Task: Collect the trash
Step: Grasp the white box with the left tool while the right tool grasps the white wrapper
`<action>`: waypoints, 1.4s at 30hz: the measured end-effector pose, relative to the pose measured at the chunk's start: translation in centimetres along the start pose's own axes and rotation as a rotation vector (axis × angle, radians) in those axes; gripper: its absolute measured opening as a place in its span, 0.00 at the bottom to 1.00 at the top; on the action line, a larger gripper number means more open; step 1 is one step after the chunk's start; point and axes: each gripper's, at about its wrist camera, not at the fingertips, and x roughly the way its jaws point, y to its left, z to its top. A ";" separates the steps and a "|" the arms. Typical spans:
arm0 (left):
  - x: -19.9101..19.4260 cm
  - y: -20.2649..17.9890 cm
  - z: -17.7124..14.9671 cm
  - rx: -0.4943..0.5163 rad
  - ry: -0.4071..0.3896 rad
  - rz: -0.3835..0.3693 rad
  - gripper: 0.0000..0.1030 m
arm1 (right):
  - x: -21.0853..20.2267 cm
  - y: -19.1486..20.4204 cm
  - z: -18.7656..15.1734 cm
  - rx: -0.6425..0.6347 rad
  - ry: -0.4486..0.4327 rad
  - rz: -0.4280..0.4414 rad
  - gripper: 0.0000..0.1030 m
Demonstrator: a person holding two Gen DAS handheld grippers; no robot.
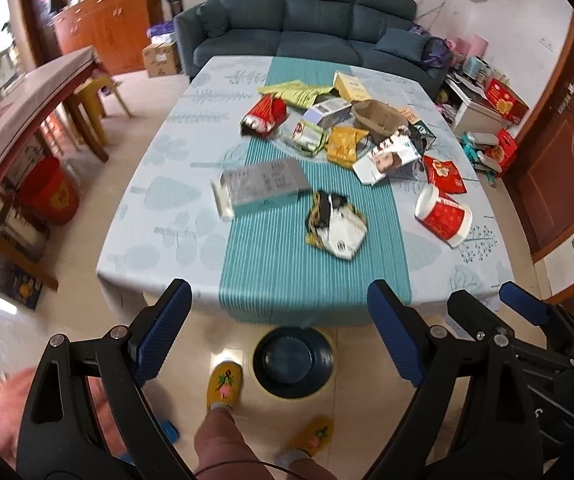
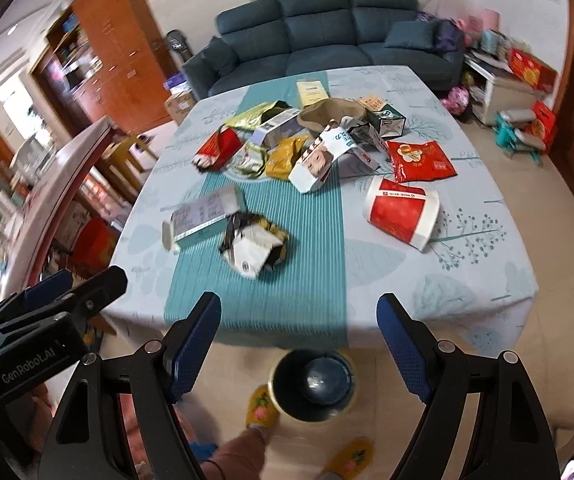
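Living-room table (image 1: pixel 147 216) holds scattered trash; crumpled wrapper (image 1: pixel 335 224) lies nearest on the teal runner, probably light, crinkly foil, best pinched at a raised fold. Dark bin (image 1: pixel 293 362) sits below the table edge. Left gripper (image 1: pixel 279 334) and right gripper (image 2: pixel 299 350) both gape wide, empty.

Bright daylight, motion blur throughout, heavy fisheye edge distortion.

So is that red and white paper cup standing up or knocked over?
Knocked over: the red and white paper cup lies on its side on the leaf-patterned tablecloth, its white rim sideways.
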 end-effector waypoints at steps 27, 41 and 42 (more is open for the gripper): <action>22.3 4.0 13.8 0.577 0.330 -0.258 0.85 | 19.1 2.2 4.3 0.440 0.106 0.048 0.63; 27.2 1.2 12.1 0.746 0.420 -0.205 0.85 | 17.3 3.5 4.8 0.362 0.108 0.001 0.48; 27.5 1.1 11.9 0.753 0.428 -0.197 0.85 | 17.1 3.6 4.8 0.357 0.106 -0.003 0.48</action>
